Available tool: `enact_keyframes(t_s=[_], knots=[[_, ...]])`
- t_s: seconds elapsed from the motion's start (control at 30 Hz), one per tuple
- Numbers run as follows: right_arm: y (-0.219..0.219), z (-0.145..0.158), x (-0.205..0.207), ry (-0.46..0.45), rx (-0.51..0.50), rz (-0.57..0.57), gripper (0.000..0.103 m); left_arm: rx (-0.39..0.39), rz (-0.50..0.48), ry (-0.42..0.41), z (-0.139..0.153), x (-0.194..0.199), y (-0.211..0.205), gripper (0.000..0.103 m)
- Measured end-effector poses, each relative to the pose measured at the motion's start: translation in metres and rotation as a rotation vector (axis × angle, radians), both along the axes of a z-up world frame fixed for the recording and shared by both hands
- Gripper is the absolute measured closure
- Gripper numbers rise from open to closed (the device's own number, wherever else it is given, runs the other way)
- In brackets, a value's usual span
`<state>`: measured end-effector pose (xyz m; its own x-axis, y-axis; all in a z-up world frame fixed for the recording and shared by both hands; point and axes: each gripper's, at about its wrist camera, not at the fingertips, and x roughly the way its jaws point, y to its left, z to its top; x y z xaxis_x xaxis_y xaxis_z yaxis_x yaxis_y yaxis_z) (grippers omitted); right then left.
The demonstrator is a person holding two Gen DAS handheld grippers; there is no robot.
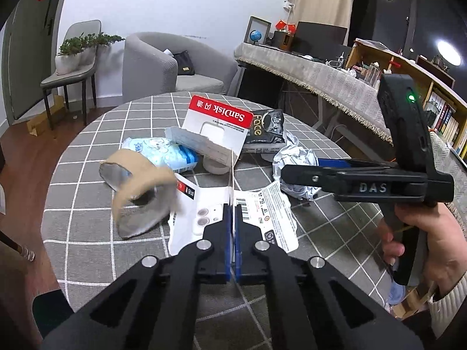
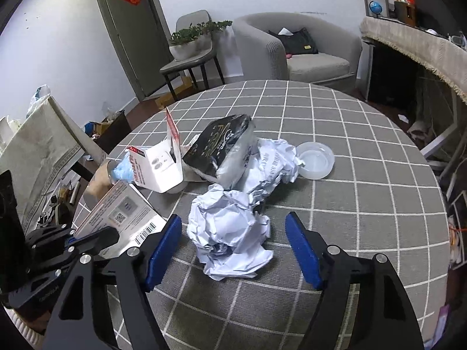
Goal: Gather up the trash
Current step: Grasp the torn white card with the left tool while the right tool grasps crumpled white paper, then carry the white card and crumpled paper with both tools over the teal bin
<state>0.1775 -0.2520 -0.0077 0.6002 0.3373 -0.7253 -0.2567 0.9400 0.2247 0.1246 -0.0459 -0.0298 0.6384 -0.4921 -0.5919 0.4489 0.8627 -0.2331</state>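
Trash lies on a round table with a grey checked cloth (image 1: 87,151). My left gripper (image 1: 232,213) is shut on the edge of a white SanDisk card package (image 1: 217,125), held upright; it also shows in the right wrist view (image 2: 122,213). A crumpled white paper ball (image 2: 230,233) lies between the open blue pads of my right gripper (image 2: 233,227), apart from both. Behind it are more crumpled paper (image 2: 274,160), a black Face pouch (image 2: 221,145) and a white box (image 2: 159,169). A cardboard tape roll (image 1: 140,186) and a blue tissue pack (image 1: 163,151) lie to the left.
A clear plastic lid (image 2: 316,159) sits past the paper. A grey armchair (image 2: 306,49), a chair with plants (image 2: 192,46) and a long covered desk (image 1: 321,73) stand beyond the table. The right-hand gripper body (image 1: 364,180) crosses the left wrist view.
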Motion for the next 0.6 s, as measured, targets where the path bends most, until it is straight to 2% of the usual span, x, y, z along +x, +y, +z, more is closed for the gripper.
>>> enact_keyframes(t_s=[0.2,0.3,0.43,0.6], knots=[[0.013,0.001,0.005,0.02,-0.025,-0.016,0.029,0.003,-0.025,-0.011,0.007,-0.01,0.003,0.101],[0.018,0.002,0.005,0.019,-0.067,-0.052,0.029,-0.023,-0.052,-0.007,0.01,-0.016,0.007,0.101],[0.016,0.0,0.005,0.016,-0.074,-0.071,0.049,-0.034,-0.074,-0.014,0.012,-0.027,0.01,0.101],[0.017,0.006,-0.007,-0.027,-0.117,-0.079,0.056,-0.056,-0.075,-0.016,0.014,-0.041,0.016,0.101]])
